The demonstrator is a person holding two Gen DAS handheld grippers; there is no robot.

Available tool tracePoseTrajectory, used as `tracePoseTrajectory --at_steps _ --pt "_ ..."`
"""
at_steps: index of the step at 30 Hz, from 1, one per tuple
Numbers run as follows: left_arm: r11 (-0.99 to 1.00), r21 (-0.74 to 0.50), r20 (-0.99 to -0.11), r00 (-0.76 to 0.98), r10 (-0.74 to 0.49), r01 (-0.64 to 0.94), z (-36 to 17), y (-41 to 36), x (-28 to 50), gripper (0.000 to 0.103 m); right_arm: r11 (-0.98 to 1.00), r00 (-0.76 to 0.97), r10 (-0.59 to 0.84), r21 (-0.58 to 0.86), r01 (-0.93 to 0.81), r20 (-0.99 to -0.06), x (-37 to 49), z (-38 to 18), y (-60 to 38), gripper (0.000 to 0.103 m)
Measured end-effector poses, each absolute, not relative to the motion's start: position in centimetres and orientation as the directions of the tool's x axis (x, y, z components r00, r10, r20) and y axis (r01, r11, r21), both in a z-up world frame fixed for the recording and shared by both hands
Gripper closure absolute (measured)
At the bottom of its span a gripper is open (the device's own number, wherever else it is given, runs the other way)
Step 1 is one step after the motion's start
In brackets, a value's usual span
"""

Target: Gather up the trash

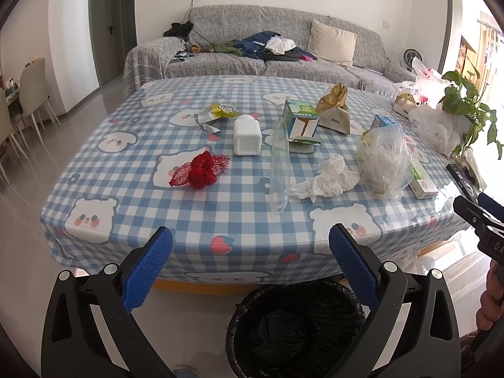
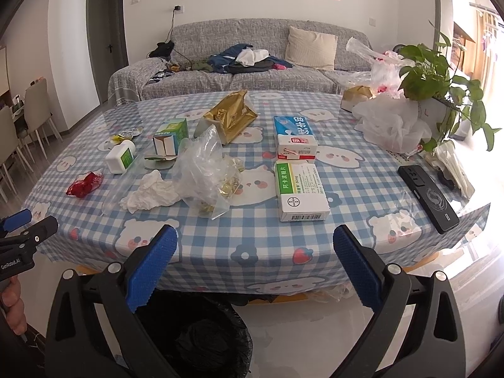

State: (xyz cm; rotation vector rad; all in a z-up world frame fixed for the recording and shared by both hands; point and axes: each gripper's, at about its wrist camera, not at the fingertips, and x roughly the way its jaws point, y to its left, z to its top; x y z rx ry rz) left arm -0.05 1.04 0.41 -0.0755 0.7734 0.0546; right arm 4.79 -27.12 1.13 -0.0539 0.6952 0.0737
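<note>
Behind the worktop point(image 1: 132, 170) with its blue checked cloth stands a grey sofa point(image 1: 252, 47), and a black-lined trash bin point(image 1: 296, 324) waits on the floor at the near edge. Both the left gripper point(image 1: 250, 263) and the right gripper point(image 2: 255, 264) are spread wide and hold nothing. On the worktop lie a clear plastic bag point(image 2: 208, 170), a crumpled tissue point(image 2: 151, 197) touching it, and a red net point(image 1: 198, 171) well apart.

On the tabletop point(image 2: 220, 252) before you, the crumpled tissue point(image 2: 149, 197) lies just left of the plastic bag point(image 2: 204, 170), two boxes point(image 2: 299, 189) to its right, the phone point(image 2: 428, 198) farther right. The bin point(image 1: 296, 327) sits on the floor below the near edge.
</note>
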Motion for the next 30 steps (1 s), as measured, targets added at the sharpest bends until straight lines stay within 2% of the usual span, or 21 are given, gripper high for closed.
tracePoseTrajectory --at_steps 30 --pt "0.997 -0.03 -0.698 0.716 0.03 -0.071 0.39 0.7 0.02 0.006 0.997 0.764 0.043 -0.024 -0.077 -0.644 4.92 1.12 -27.32 0.007"
